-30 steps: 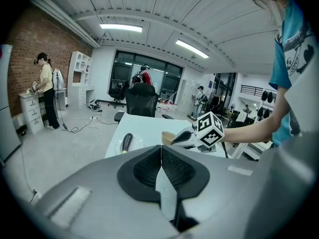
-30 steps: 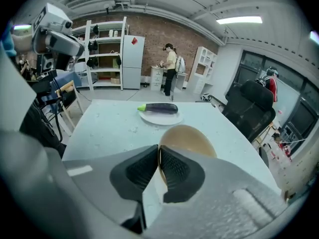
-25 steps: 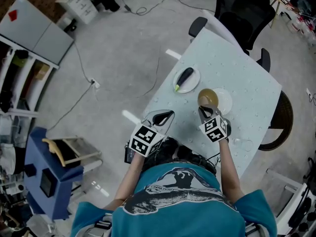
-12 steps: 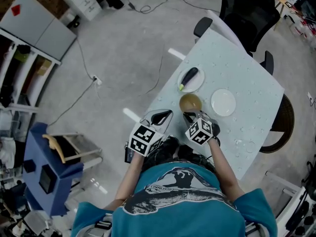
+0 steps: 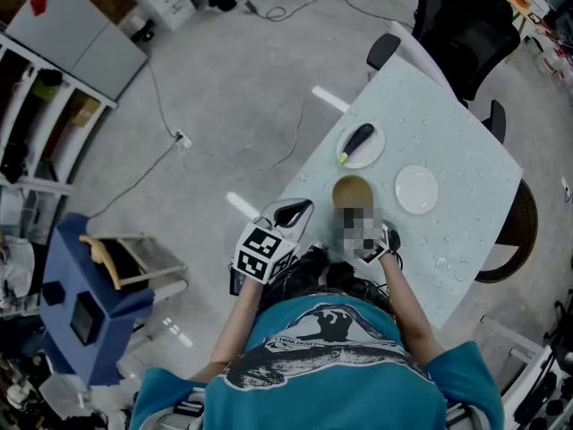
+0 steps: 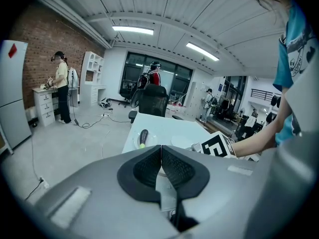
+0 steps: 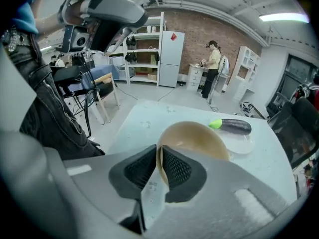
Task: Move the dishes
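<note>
A tan bowl sits on the pale table, between a white plate with an eggplant and an empty white plate. My right gripper has the bowl's near rim between its pads. Its jaws have just been easing open a little, and the rim still fills the gap. My left gripper hangs by the table's near left corner, shut and empty; in the left gripper view its pads meet.
Black office chairs stand at the table's far side. A blue cart and a wooden chair are on the floor to the left, with cables across the grey floor. People stand far off by shelves.
My right gripper carried the bowl left from above the empty white plate and lowered it near the eggplant plate. The left gripper shifted slightly.
</note>
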A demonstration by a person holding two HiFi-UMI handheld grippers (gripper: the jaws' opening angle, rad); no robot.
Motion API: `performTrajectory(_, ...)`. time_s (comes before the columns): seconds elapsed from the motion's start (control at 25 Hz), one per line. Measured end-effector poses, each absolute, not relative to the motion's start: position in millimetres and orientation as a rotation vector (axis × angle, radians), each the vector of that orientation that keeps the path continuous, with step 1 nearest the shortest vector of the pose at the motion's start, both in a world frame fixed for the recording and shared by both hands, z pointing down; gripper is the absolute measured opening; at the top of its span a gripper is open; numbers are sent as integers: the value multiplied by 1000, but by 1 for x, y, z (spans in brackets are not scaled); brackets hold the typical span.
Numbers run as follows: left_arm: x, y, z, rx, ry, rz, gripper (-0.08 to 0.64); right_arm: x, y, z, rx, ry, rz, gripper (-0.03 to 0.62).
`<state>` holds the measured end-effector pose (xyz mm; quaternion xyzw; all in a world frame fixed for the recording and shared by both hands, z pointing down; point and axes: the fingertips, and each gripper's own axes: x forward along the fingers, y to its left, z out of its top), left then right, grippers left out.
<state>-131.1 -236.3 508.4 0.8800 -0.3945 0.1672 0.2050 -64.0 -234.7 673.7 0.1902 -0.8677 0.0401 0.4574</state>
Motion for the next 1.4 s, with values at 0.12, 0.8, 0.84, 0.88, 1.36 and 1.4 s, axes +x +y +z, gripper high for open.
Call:
performTrajectory(0.12,-133,-236,512,2460,-1080,463,15,-65,-237,670,530,-2174,180,109)
performTrajectory(0.8,-115,-243,518,2580,-808,487,15,-34,-227,596,1021,-2256,332,158)
performTrajectory(0.84,-109,-243,516,2595,-777,490,15,-28,-225,589,1057,-2251,332,158)
performTrajectory(0.88,-100,-242,514,2611,-745,490,15,-21,-223,581,1096,-2246,336,158)
performTrajectory(1.36,-18,-218,503,2746,-497,536,15,64,-181,506,1581,-2311,463,130)
performTrajectory(1.4,-14,-215,501,2756,-493,535,15,71,-177,504,1605,-2310,466,129)
